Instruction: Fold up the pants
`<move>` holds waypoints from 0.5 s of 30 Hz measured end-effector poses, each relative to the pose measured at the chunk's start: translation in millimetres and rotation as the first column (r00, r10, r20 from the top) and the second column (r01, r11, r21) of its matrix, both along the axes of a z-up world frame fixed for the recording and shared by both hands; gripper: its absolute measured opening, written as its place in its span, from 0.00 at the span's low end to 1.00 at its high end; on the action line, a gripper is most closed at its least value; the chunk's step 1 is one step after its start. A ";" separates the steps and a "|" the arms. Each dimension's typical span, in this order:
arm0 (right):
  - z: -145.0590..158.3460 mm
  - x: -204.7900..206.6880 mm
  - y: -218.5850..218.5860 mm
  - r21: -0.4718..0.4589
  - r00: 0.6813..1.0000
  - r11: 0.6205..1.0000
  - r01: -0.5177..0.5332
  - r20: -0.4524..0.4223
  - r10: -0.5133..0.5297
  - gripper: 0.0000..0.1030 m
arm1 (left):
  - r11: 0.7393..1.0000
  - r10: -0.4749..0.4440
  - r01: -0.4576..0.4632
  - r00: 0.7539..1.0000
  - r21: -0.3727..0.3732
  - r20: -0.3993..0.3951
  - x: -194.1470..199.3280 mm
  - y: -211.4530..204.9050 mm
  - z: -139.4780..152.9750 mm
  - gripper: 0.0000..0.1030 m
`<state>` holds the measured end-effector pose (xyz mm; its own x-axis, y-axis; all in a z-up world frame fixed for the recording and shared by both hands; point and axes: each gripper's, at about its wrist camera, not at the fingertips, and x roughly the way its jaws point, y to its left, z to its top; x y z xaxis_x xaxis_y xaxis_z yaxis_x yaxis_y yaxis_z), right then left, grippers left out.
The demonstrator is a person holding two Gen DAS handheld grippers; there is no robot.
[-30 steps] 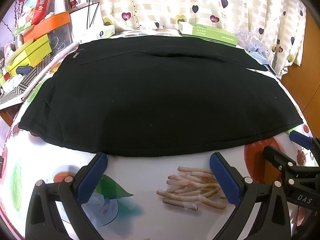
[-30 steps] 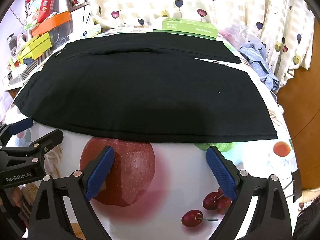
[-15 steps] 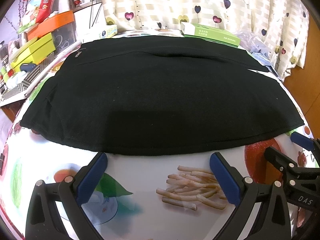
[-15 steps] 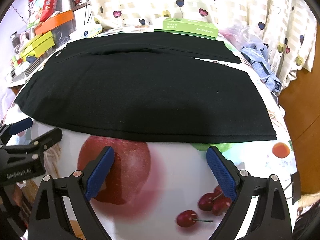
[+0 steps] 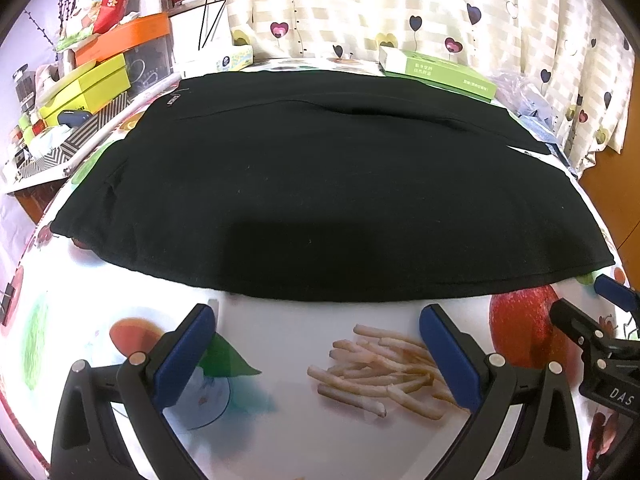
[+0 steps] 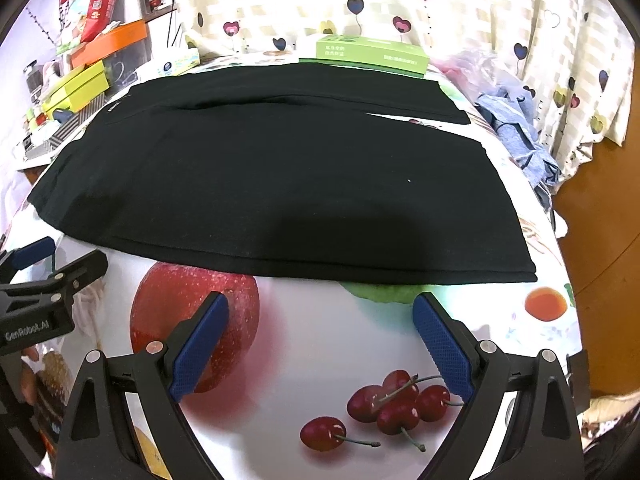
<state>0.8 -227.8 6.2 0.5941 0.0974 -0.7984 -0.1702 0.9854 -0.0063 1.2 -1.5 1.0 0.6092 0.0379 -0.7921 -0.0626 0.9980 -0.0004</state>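
black pants (image 5: 320, 184) spread flat and smooth on fruit-print tablecloth (image 5: 288, 336), matte knit, legs split toward 2 o'clock in right view only. left gripper (image 5: 316, 340) and right gripper (image 6: 320, 332) wide apart, empty, at 6 o'clock near hem. green box (image 6: 370, 54) at 12.

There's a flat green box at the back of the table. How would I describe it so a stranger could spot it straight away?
Start at the black pants spread across the fruit-print tablecloth, then look past their far edge toward the heart-patterned curtain. The green box lies flat there, long and low. Unlike the yellow-green boxes stacked at the left, it is light green with white print along its side.
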 end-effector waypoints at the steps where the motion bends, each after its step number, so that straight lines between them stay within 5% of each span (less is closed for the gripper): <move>1: 0.0 0.3 0.0 -0.001 1.000 1.000 0.002 -0.001 -0.002 0.91 | 1.000 0.001 -0.001 1.000 0.001 0.001 -1.0 -0.5 -0.1 1.00; 15: 0.4 -8.1 -6.3 0.000 1.000 1.000 0.018 0.006 -0.018 0.91 | 1.000 0.016 -0.016 0.999 0.006 0.029 -18.2 -9.3 -0.8 1.00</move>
<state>-7.3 -234.0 6.6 0.6005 0.0864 -0.7950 -0.1523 0.9883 -0.0077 -16.9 -10.8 0.2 0.6313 0.0526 -0.7738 -0.0785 0.9969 0.0038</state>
